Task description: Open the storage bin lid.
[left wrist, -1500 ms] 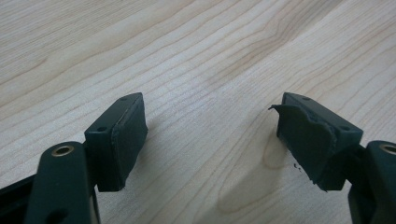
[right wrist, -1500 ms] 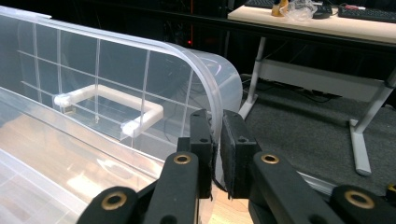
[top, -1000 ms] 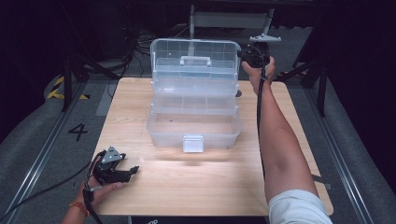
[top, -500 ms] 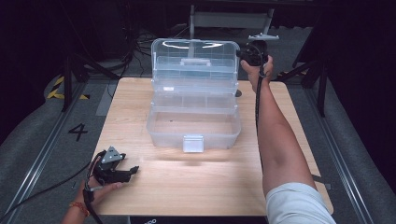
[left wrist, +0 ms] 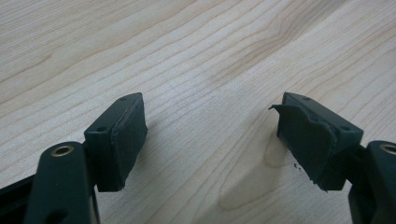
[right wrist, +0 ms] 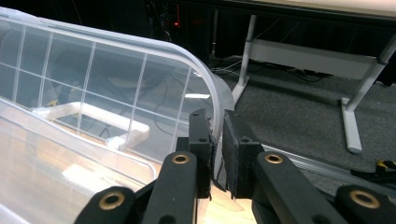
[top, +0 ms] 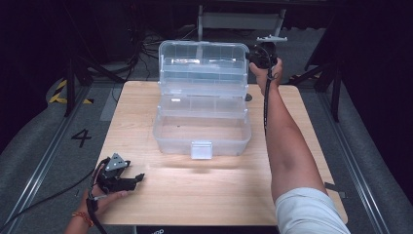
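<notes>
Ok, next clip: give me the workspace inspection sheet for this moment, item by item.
Surface: light wooden table, bare around the box.
Job's things: clear plastic organizer box, opened, trays stepped back, lid raised at the rear; no contents seen.
Clutter: nothing seen.
Grippers: right gripper pinches the lid's edge at its right corner; left gripper open, empty, low over the table's near left.
Cables: black cable runs along the right forearm; another trails from the left gripper.
Surroundings: grey floor, dark stands behind.
</notes>
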A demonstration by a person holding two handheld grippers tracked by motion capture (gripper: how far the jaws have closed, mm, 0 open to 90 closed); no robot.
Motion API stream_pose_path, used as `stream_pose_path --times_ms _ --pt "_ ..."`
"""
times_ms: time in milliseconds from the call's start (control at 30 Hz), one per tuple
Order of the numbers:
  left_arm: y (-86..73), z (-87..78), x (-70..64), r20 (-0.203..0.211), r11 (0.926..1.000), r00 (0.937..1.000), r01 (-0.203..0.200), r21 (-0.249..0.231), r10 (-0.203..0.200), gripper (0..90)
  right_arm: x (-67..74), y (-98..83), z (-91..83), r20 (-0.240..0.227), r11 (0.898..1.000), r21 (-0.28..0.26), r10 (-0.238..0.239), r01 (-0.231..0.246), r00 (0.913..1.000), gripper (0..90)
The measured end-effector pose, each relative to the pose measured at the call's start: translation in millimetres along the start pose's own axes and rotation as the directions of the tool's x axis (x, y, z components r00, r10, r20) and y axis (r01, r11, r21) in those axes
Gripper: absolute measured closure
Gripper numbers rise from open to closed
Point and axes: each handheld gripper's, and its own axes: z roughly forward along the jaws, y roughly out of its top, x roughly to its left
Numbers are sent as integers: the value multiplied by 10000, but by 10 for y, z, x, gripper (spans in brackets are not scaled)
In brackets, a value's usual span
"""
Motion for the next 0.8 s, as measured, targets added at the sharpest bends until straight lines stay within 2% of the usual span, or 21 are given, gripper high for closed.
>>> stream_pose_path --times_ms 133,233,300,367,433,467,800 --pt "0 0 0 2 10000 10000 7 0 -7 245 16 -6 44 283 10000 88 43 -46 9996 823" --pt "0 0 0 2 10000 10000 5 -2 -5 245 39 -21 88 528 9991 376 -200 180 9984 815" --pt "0 0 0 2 10000 10000 4 0 -4 245 21 -54 111 444 9985 539 -78 54 9990 856" --pt "0 0 -3 31 10000 10000 49 16 -49 245 5 -86 121 105 9986 525 49 -55 9999 866" --pt "2 -1 5 4 10000 10000 -47 10 47 245 30 -103 144 23 9974 710 -95 94 10000 865" --pt "-1 0 -1 32 10000 10000 36 17 -37 244 43 -106 151 -32 9968 777 -179 181 9998 871" --pt "-1 -1 0 -3 10000 10000 13 11 -13 243 76 -92 128 -80 9961 813 -325 331 9994 871"
